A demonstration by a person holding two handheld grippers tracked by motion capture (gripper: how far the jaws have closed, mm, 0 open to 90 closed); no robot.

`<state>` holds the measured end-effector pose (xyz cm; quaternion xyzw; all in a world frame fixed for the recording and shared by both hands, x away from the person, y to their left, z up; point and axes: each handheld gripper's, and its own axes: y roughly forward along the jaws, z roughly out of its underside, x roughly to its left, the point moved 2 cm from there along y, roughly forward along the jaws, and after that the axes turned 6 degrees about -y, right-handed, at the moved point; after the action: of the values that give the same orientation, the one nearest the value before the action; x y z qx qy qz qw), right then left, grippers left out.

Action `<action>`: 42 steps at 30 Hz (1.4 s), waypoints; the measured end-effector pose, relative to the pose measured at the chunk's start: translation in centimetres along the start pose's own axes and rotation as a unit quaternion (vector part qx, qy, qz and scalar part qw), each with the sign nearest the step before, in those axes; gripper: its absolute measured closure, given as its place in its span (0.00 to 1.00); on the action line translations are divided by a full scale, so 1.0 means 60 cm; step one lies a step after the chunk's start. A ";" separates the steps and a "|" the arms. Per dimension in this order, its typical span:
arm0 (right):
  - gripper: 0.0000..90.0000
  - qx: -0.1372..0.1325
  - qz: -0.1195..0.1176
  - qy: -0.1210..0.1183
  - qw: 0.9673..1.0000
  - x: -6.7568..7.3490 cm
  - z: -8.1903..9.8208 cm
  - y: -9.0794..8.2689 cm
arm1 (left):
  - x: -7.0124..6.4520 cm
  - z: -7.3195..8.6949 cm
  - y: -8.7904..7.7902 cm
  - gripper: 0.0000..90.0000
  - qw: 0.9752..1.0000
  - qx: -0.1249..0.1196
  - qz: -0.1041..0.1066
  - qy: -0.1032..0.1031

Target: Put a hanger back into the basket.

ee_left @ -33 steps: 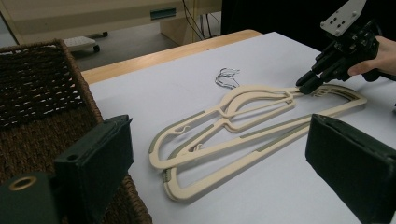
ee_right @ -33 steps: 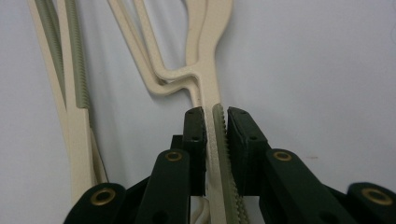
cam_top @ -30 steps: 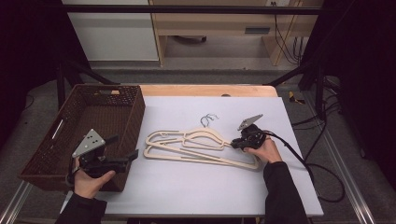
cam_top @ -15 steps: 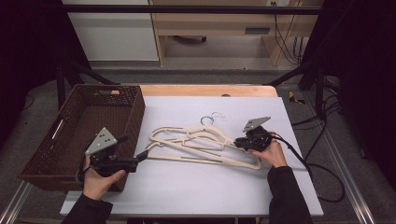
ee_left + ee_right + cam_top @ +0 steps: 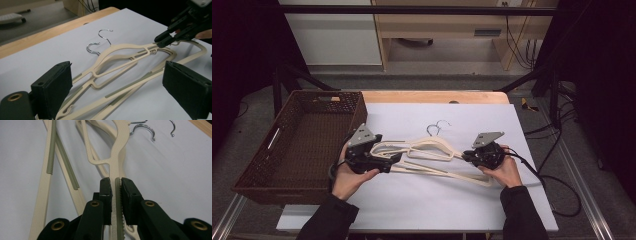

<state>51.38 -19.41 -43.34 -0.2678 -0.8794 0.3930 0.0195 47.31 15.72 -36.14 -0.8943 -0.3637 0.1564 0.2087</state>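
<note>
My right fingers (image 5: 115, 183) are pinched on the shoulder bar of the upper cream plastic hanger with a steel hook (image 5: 427, 146), which lies with a second one at the middle of the white desk (image 5: 437, 200). Its long axis runs left to right between my two hands. My left fingers (image 5: 120, 87) stand spread wide and hold nothing, just at the hangers' left ends, with the brown woven basket (image 5: 302, 145) further left.

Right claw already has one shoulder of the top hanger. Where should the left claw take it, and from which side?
Likely the free shoulder arm of the top hanger, near its tip. The left claw is open and level with that end, so come in from the basket side, jaws straddling the flat arm. The right claw pinches the opposite shoulder, which should balance the lift.
</note>
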 end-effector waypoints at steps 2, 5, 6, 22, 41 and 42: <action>0.88 0.002 0.002 -0.004 1.000 0.003 -0.001 -0.003 | 0.005 -0.005 0.035 0.10 1.000 0.020 0.006 -0.001; 0.88 0.001 0.002 0.000 1.000 0.009 0.000 -0.002 | 0.010 -0.008 0.065 0.11 0.999 0.034 0.012 -0.002; 0.88 -0.003 0.003 -0.007 1.000 0.008 0.001 -0.002 | 0.012 -0.008 0.075 0.11 0.999 0.041 0.013 -0.001; 0.88 0.000 -0.002 -0.013 1.000 0.010 0.001 0.000 | 0.046 -0.006 0.187 0.18 0.997 0.072 0.024 0.007; 0.88 0.000 -0.006 -0.008 1.000 0.013 0.001 0.003 | 0.060 0.027 0.276 0.38 0.987 0.146 0.017 0.058; 0.88 0.000 -0.006 -0.009 1.000 0.013 0.001 0.002 | 0.060 0.029 0.279 0.40 0.987 0.151 0.017 0.060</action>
<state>50.78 -18.99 -43.60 -0.2586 -0.8811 0.3958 0.0138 58.84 7.89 -46.26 -0.8663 -0.3077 0.1588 0.3600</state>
